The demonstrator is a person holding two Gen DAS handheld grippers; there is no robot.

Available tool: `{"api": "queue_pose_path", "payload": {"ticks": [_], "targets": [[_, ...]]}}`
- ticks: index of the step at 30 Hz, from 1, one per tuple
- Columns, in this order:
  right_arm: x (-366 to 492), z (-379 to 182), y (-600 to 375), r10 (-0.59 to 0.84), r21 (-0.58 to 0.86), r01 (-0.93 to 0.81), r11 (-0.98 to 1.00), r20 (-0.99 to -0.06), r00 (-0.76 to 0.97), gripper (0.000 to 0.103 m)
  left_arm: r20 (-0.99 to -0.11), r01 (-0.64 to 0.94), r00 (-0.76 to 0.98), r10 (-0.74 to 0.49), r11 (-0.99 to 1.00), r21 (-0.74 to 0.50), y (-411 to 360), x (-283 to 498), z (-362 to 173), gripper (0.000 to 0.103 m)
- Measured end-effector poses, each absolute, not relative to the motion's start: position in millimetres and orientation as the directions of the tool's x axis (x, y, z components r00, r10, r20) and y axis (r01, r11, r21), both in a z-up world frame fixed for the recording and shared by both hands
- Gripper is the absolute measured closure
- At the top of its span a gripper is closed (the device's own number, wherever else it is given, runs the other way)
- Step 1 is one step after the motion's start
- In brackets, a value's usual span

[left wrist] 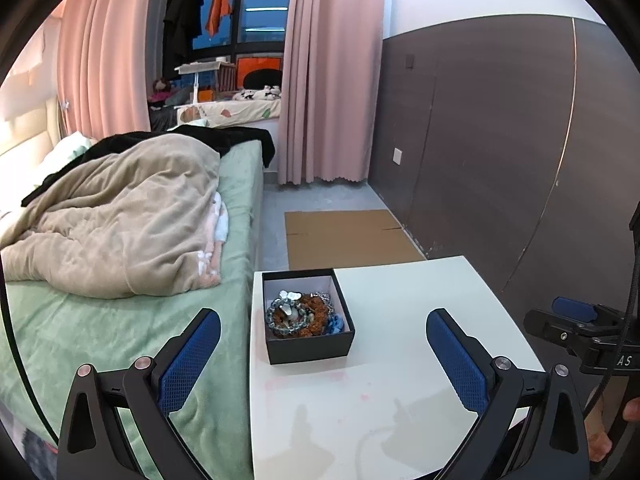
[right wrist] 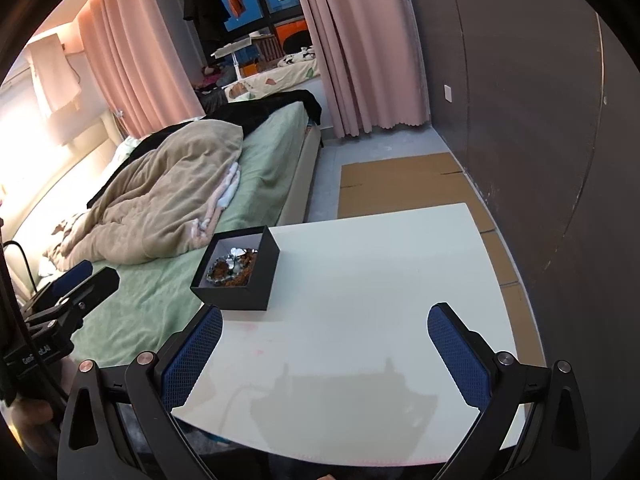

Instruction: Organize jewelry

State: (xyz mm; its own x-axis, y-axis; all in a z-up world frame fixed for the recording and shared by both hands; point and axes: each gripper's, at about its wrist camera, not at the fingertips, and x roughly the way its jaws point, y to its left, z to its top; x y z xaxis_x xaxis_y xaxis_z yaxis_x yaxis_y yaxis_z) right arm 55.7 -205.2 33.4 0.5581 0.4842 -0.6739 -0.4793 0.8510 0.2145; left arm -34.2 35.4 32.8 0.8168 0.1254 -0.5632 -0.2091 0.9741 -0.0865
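The black box (left wrist: 308,320) sits on the white table (left wrist: 420,320) at its bed-side edge, and all the jewelry (left wrist: 298,312) I can see is already heaped inside it: a silver chain, some reddish-brown beads, a few pale pieces and a bit of blue in one corner. From my left tongs (left wrist: 323,356) the box lies straight ahead and slightly to the left of centre, close, with its near wall just beyond the line between my two blue pads. From my right tongs (right wrist: 325,352) the same box (right wrist: 240,276) is ahead but well off to the left, up beyond the left pad, and turned so that one corner points at me; the heap (right wrist: 232,267) inside shows only partly over the wall. So I judge the left hand the nearer and better lined up for reaching in, coming down over the near wall, while the right would have to swing across the table. The box looks roughly square, so no long axis dictates my approach; the tangled chain does, and I cannot tell which strand lies on top. Both pairs of tongs are spread wide and hold nothing. The rest of the table top looks bare, so any sorting space lies to the right of the box.
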Motion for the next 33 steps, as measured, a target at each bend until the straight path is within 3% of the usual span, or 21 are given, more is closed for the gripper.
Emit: {"api": "queue_pose_path", "payload": {"ticks": [33], "targets": [[55.4,31.8,-204.4,0.471,0.205,-0.468,0.86,-0.671,0.573,0.0,-0.575,-0.228,0.805,0.148,0.971,-0.069,37.3,-32.5,27.4,0.0]]}}
